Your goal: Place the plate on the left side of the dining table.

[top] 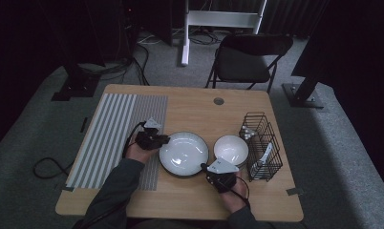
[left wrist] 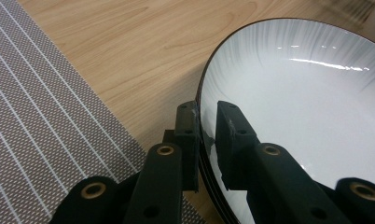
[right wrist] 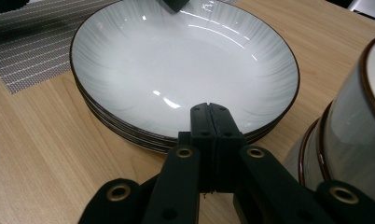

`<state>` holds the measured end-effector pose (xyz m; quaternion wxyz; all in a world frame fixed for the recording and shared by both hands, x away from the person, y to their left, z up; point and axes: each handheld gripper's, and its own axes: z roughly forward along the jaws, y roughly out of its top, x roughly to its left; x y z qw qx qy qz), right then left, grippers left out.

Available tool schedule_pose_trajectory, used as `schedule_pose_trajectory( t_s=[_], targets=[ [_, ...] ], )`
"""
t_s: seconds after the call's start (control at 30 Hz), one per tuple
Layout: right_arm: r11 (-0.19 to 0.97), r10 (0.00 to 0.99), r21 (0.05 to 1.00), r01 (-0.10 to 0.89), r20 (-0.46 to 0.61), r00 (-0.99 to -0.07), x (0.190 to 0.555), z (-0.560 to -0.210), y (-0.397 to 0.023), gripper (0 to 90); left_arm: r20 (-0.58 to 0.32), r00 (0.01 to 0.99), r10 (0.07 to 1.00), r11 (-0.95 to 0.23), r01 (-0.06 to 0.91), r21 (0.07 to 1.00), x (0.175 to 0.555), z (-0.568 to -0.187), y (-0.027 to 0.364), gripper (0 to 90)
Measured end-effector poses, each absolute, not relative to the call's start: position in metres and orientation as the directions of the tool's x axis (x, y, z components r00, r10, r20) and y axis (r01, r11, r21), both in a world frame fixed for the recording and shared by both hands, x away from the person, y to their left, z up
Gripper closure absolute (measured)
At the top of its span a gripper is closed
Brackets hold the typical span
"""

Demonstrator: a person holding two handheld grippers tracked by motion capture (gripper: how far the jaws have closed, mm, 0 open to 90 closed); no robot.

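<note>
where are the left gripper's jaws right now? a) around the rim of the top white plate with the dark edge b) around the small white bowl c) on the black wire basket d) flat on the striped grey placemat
a: in the left gripper view the left gripper has one black jaw outside and one inside the rim of the top white plate with the dark edge, which lies on a stack of plates.

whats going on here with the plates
A person works at a wooden table with a gripper in each hand. The left gripper has its jaws clamped on the rim of the top plate of a stack. The right gripper is shut, empty, at the stack's near edge, beside stacked bowls.
</note>
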<state>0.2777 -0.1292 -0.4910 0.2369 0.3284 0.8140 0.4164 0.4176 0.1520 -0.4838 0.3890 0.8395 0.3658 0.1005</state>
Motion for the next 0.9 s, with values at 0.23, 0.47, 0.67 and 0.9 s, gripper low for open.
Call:
schedule_pose_trajectory(
  t_s=[0.23, 0.47, 0.67, 0.9],
  targets=[
    [0.438, 0.738, 0.828, 0.350, -0.109, -0.666, 0.277, -0.494, -0.132, 89.8, -0.094, 0.702, 0.706, -0.432, 0.532, 0.728, 0.417, -0.480, 0.149, 82.3],
    [0.431, 0.741, 0.831, 0.352, -0.104, -0.663, 0.278, -0.494, -0.132, 90.0, -0.077, 0.707, 0.703, -0.445, 0.522, 0.728, 0.417, -0.476, 0.150, 85.4],
    [0.431, 0.742, 0.831, 0.353, -0.103, -0.662, 0.278, -0.494, -0.132, 89.9, -0.133, 0.696, 0.706, -0.398, 0.545, 0.738, 0.419, -0.477, 0.154, 86.6],
    [0.430, 0.742, 0.831, 0.354, -0.102, -0.663, 0.278, -0.494, -0.132, 90.0, -0.191, 0.685, 0.703, -0.349, 0.567, 0.747, 0.422, -0.480, 0.158, 87.3]
  ],
)
